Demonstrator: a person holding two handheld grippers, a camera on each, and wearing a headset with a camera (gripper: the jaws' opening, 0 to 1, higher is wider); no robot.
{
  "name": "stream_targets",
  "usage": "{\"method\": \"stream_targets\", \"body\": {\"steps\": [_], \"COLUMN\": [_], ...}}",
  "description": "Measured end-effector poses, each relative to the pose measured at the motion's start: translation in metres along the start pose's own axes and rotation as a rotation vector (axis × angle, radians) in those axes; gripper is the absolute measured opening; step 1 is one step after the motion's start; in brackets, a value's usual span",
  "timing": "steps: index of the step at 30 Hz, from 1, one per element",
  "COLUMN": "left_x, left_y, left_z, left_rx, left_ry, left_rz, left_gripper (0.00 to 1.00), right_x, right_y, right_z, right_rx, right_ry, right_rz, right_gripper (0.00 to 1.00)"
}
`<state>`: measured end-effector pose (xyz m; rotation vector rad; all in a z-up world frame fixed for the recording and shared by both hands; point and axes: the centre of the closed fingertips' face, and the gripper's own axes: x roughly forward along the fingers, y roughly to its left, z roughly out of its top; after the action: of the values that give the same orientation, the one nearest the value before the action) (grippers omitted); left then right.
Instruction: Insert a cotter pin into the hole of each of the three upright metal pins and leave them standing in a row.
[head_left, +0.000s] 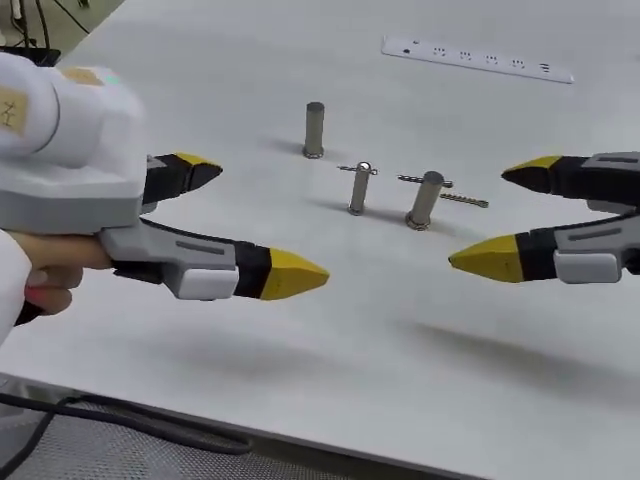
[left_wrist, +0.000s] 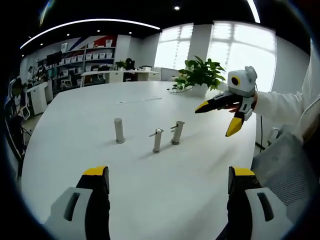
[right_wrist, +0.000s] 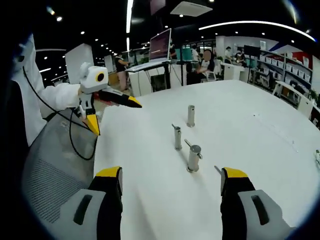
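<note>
Jaws: both spread wide with nothing in them. The left gripper (head_left: 265, 220) and right gripper (head_left: 478, 218) hover over the tabletop (head_left: 350, 360), one on each side of the pins.
Pins: three upright, roughly in a row. The middle pin (head_left: 359, 190) and right pin (head_left: 425, 200) each carry a cotter pin (head_left: 455, 197) through the top. The far pin (head_left: 314, 130) looks bare, so I reckon that's the one left.
Risk: they look tippy and the cotters stick out sideways. A jaw tip brushing one while reaching past could topple its pin.
Around: power strip (head_left: 478, 58) at the back, well apart. Nothing blocks the way.
</note>
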<state>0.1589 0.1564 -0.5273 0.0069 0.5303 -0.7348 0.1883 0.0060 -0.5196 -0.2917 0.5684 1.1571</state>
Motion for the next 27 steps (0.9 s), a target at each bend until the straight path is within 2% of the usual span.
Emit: {"method": "stream_targets", "body": {"steps": [2, 4, 8, 10, 12, 13, 22, 25, 27], "left_x": [-0.001, -0.002, -0.004, -0.005, -0.005, -0.005, -0.002, -0.001, 0.001], "left_y": [0.000, 0.001, 0.007, 0.009, 0.009, 0.009, 0.020, 0.024, 0.027], "left_z": [0.003, 0.012, 0.021, 0.024, 0.028, 0.031, 0.042, 0.049, 0.057], "left_rx": [-0.016, -0.041, -0.031, -0.029, -0.045, -0.063, -0.054, -0.054, -0.042], "left_ry": [-0.015, -0.051, -0.070, -0.075, -0.097, -0.114, -0.123, -0.148, -0.174], "left_rz": [-0.004, -0.009, 0.006, 0.008, 0.001, -0.008, 0.007, 0.013, 0.018], "left_gripper": [0.98, 0.98, 0.98, 0.98, 0.98, 0.98, 0.97, 0.94, 0.90], "right_x": [-0.003, -0.006, -0.011, -0.013, -0.015, -0.016, -0.021, -0.022, -0.023], "right_y": [0.000, -0.004, -0.006, -0.006, -0.015, -0.016, -0.016, -0.016, -0.019], "right_z": [0.000, 0.000, -0.003, -0.005, -0.008, -0.010, -0.014, -0.015, -0.020], "right_rx": [0.022, 0.046, 0.077, 0.079, 0.063, 0.065, 0.112, 0.112, 0.067], "right_ry": [-0.006, -0.015, -0.023, -0.027, -0.026, -0.021, -0.036, -0.032, -0.008], "right_rz": [-0.016, -0.036, -0.051, -0.058, -0.100, -0.105, -0.136, -0.140, -0.176], "right_gripper": [0.84, 0.87, 0.91, 0.93, 0.96, 0.98, 0.98, 0.98, 0.98]}}
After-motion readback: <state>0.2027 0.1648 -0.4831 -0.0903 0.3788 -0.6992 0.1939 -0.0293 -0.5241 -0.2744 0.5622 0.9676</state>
